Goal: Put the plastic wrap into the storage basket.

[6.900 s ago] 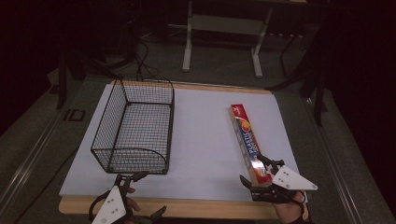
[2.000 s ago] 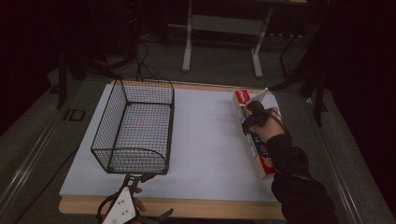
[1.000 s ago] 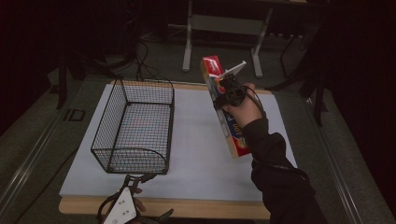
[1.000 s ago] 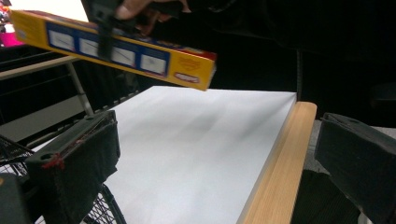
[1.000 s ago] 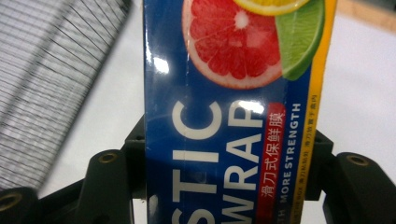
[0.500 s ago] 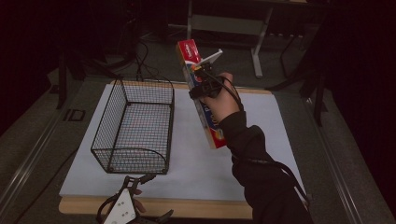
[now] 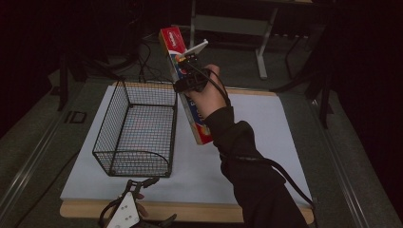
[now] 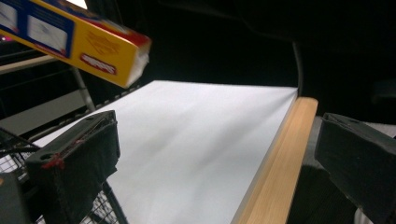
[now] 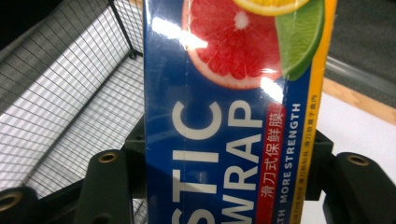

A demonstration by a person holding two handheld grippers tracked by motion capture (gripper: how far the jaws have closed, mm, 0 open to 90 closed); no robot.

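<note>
Plastic wrap box [image 7: 187, 85] hangs in the air, clamped across its width by the right tongs [image 7: 190, 80], whose jaws press on its two long edges at about mid-length. From the high view the long, narrow carton tilts steeply, its red end up and away from the person, its lower end pointing down toward the worktop [image 7: 266, 142] without touching it. It sits just beside the right rim of the wire basket [image 7: 135, 128], slightly above it. In the right gripper view the carton's blue face with white lettering and citrus slices [image 9: 229, 116] crosses between the two black jaws, and the basket's mesh [image 9: 70, 102] lies behind it to the left.

The left tongs [image 7: 127, 209] rest at the near edge of the worktop, jaws spread wide with nothing between them. In the left gripper view the yellow end of the carton [image 8: 100, 53] floats well above and beyond them.

The basket stands upright on the white sheet covering the worktop. I can see no contents through its mesh.
</note>
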